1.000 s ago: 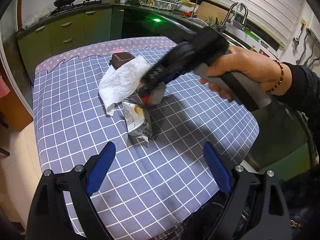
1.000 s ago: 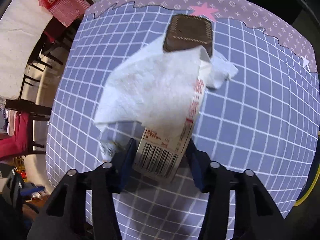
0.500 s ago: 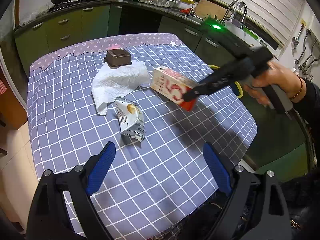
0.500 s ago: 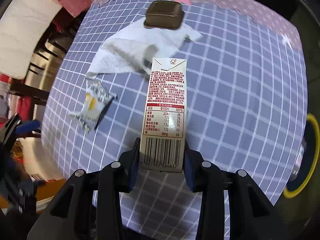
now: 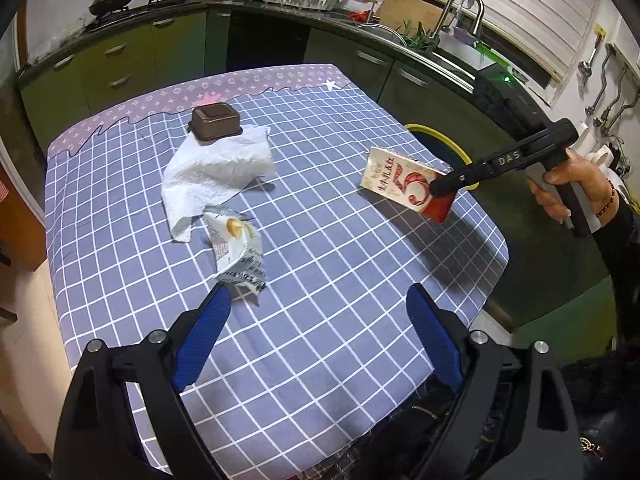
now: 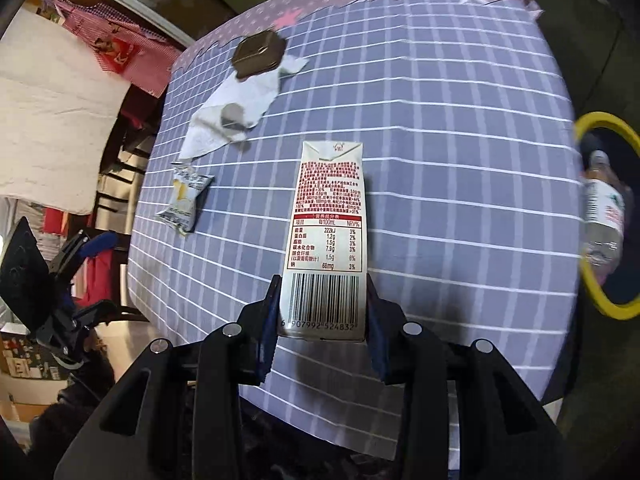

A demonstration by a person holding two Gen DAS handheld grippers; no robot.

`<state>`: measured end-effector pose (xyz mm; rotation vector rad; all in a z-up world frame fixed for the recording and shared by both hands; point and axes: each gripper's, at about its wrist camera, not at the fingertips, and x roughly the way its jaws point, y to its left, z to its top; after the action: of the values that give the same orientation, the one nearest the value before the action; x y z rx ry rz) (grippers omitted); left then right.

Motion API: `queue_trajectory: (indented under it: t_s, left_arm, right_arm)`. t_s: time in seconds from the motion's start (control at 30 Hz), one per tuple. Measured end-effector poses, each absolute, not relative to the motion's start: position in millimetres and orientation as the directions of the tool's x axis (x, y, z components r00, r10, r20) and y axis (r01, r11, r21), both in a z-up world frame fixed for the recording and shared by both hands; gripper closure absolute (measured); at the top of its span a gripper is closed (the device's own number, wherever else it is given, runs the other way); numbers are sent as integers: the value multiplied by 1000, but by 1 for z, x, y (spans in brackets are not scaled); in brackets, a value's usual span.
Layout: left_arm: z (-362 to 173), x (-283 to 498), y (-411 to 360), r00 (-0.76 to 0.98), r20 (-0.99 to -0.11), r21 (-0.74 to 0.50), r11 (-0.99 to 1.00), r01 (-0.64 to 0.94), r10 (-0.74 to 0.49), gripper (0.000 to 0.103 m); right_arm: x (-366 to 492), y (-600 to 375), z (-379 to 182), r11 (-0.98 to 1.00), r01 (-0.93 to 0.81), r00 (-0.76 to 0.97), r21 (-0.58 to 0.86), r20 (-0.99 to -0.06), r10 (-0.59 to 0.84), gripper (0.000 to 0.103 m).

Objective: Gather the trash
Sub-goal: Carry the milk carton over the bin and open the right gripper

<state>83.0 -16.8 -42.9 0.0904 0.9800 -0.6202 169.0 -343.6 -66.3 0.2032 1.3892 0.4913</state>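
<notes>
Surface [image 5: 360, 264]: a table under a blue checked cloth with a pink patterned border at the far edge; everything below sits on it or hangs over it.
Bin [image 6: 608, 216]: a yellow-rimmed bin stands beside the surface's right edge, with a plastic bottle [image 6: 604, 216] lying inside (its label is blurred).
Paper towel [image 5: 216, 172]: a crumpled white sheet lying flat on the far left part of the cloth, one corner tucked under the brown tub.
Left gripper [image 5: 316, 336]: low over the near edge of the surface, its blue-padded jaws spread wide with nothing between them; the left pad is close to the wrapper's near end.
Right gripper [image 6: 322, 320]: held up above the right side of the surface, jaws clamped on the barcode end of the carton.
Carton [image 6: 326, 236]: a small red-and-white drink carton, lifted clear of the cloth and sticking out forward from the jaws, between the table's middle and the bin.
Brown tub [image 5: 216, 122]: a small square container, upside down, near the pink border.
Wrapper [image 5: 238, 250]: a crumpled silver-and-white snack packet on the cloth, just beside the towel's near corner.
</notes>
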Motion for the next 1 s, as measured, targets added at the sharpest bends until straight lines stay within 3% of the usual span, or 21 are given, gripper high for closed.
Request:
queue_trajectory:
  t_s: [0.63, 0.8, 1.0]
  left_arm:
    - [-38, 82, -37, 391, -801, -179, 805, 566, -453, 18]
    - [-39, 83, -32, 394, -796, -187, 806, 562, -460, 18]
    - [-40, 85, -35, 390, -800, -189, 807, 559, -457, 18]
  right_arm:
    - [164, -383, -10, 918, -244, 246, 311, -896, 369, 65]
    - [173, -451, 6, 969, -98, 362, 225, -900, 245, 65]
    - [197, -550, -30, 981, 166, 378, 98, -925, 29, 65]
